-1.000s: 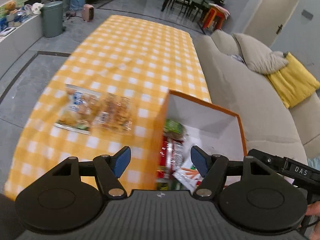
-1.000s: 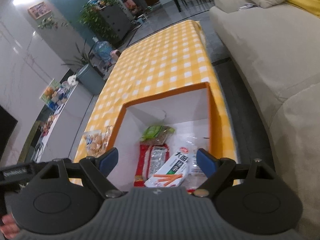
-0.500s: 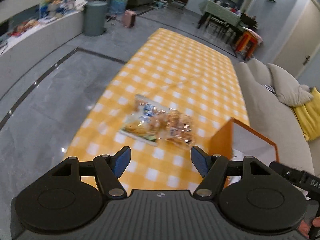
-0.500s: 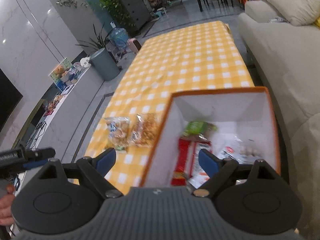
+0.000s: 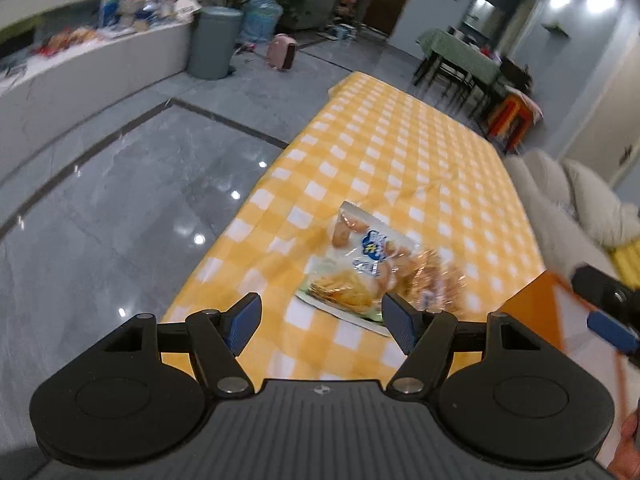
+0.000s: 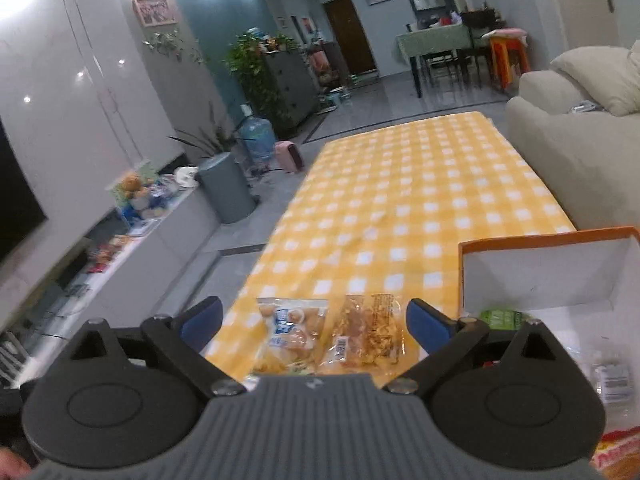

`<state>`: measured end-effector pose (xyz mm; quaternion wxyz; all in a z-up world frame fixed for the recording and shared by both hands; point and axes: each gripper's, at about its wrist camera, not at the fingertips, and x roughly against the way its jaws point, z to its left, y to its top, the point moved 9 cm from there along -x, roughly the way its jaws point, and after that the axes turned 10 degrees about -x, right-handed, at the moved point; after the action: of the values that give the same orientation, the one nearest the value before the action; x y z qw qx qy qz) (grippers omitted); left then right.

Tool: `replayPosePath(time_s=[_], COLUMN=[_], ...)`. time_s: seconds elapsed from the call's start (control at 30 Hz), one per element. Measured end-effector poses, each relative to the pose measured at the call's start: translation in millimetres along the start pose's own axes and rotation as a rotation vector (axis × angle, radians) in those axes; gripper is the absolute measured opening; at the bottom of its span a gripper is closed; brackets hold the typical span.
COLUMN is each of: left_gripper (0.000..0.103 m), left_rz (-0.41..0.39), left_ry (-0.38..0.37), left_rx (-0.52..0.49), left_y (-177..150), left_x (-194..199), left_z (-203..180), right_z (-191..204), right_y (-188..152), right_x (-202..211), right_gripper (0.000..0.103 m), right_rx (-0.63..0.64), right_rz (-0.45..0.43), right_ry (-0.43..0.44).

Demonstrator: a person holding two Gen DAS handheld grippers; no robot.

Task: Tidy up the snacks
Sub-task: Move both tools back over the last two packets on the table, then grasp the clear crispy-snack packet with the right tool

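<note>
Both grippers have swung away from the orange box (image 6: 544,240) toward two snack packets, the biscuit bag (image 6: 290,334) and clear-wrapped pastry (image 6: 370,330), at lower centre on the counter (image 6: 420,184); left gripper (image 5: 322,322) and right gripper (image 6: 314,324) jaws spread wide, empty, so pickup looks next

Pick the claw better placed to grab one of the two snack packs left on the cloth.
Right, probably. The right claw is open with the white-and-blue snack pack and the clear brown snack pack both between its fingers. The left claw sees them off-centre.
</note>
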<state>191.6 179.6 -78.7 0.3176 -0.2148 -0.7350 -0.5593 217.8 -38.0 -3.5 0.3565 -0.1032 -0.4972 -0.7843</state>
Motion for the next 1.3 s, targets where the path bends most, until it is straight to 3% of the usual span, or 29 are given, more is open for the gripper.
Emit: replayPosePath(time_s=[0.13, 0.23, 0.5, 0.7, 0.8, 0.9, 1.03, 1.13, 1.3], left_gripper=[0.081, 0.081, 0.081, 0.081, 0.081, 0.081, 0.081, 0.081, 0.081], left_rz=[-0.018, 0.001, 0.05, 0.074, 0.068, 0.069, 0.074, 0.066, 0.084], left_ry=[-0.065, -0.064, -0.086, -0.09, -0.101, -0.12, -0.172, -0.193, -0.156], left_rx=[0.023, 0.029, 0.08, 0.125, 0.147, 0.173, 0.231, 0.251, 0.234], left_y=[-6, -9, -15, -17, -16, -16, -16, -16, -20], left_x=[-16, -23, -42, -47, -43, -42, -38, -33, -35], left_z=[4, 9, 27, 40, 44, 45, 49, 49, 48], right_z=[2, -3, -34, -46, -53, -52, -54, -54, -60], right_y=[-22, -36, -45, -54, -62, -63, -67, -73, -86], right_x=[-47, -85, -158, -195, -206, -205, -192, -183, -172], right_gripper=[0.097, 0.097, 0.098, 0.1, 0.1, 0.098, 0.075, 0.073, 0.073], right_rx=[-0.004, -0.033, -0.09, -0.036, -0.063, -0.028, -0.013, 0.015, 0.045], right_rz=[0.046, 0.123, 0.1, 0.128, 0.168, 0.131, 0.053, 0.026, -0.022], right_ry=[-0.062, -0.141, -0.35, -0.434, -0.428, -0.418, -0.389, -0.352, -0.283])
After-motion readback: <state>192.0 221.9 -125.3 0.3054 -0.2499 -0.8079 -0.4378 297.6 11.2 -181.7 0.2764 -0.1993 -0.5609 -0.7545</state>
